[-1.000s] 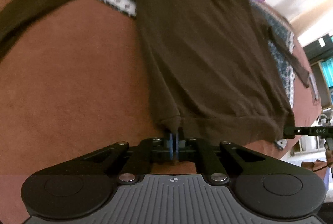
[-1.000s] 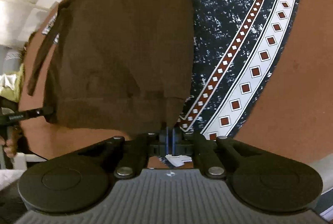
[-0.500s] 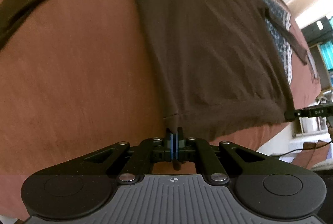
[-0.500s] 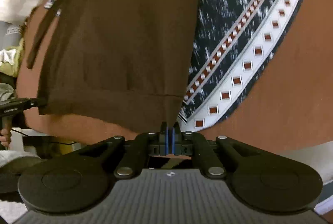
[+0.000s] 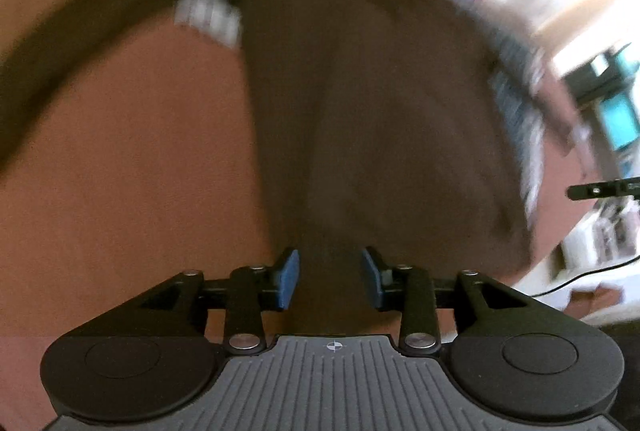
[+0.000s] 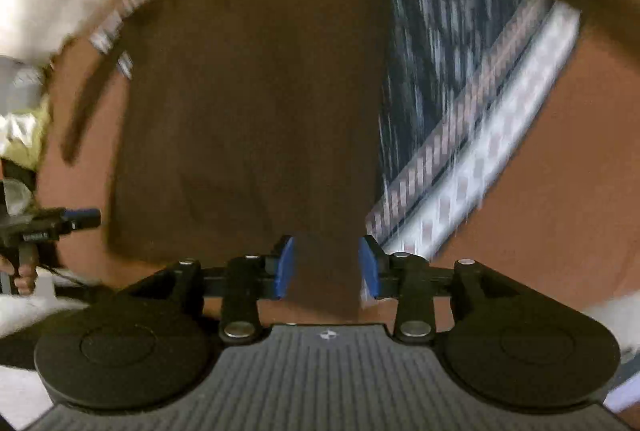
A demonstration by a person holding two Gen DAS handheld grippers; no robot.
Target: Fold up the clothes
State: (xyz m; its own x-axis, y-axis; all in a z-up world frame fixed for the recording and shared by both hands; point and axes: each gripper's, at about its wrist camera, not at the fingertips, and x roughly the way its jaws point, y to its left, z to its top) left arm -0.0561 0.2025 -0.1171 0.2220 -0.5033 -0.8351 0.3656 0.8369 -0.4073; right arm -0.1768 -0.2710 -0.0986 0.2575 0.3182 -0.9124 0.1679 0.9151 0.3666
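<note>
A dark brown long-sleeved top (image 5: 360, 111) lies spread on the rust-brown bed (image 5: 120, 171), its hem nearest me; both views are blurred by motion. My left gripper (image 5: 330, 271) hangs over the hem's left corner, its jaws opening, with brown cloth showing in the gap and the blue pads (image 5: 290, 271) apart from it. In the right wrist view the top (image 6: 248, 91) fills the middle. My right gripper (image 6: 326, 263) is over the hem's right corner, its jaws opening too, with cloth seen between them. One sleeve (image 5: 60, 51) trails off to the left.
A dark blue patterned cloth (image 6: 460, 111) with a diamond border lies under the top on the bed (image 6: 540, 171). The other gripper shows at each view's edge: right gripper (image 5: 600, 189), left gripper (image 6: 80, 217) with a hand (image 6: 24, 271) under it. Room clutter lies beyond the bed.
Both grippers, shut on the hem corners before, now have their jaws apart. Both have lifted away from the bed, and the views have blurred.
</note>
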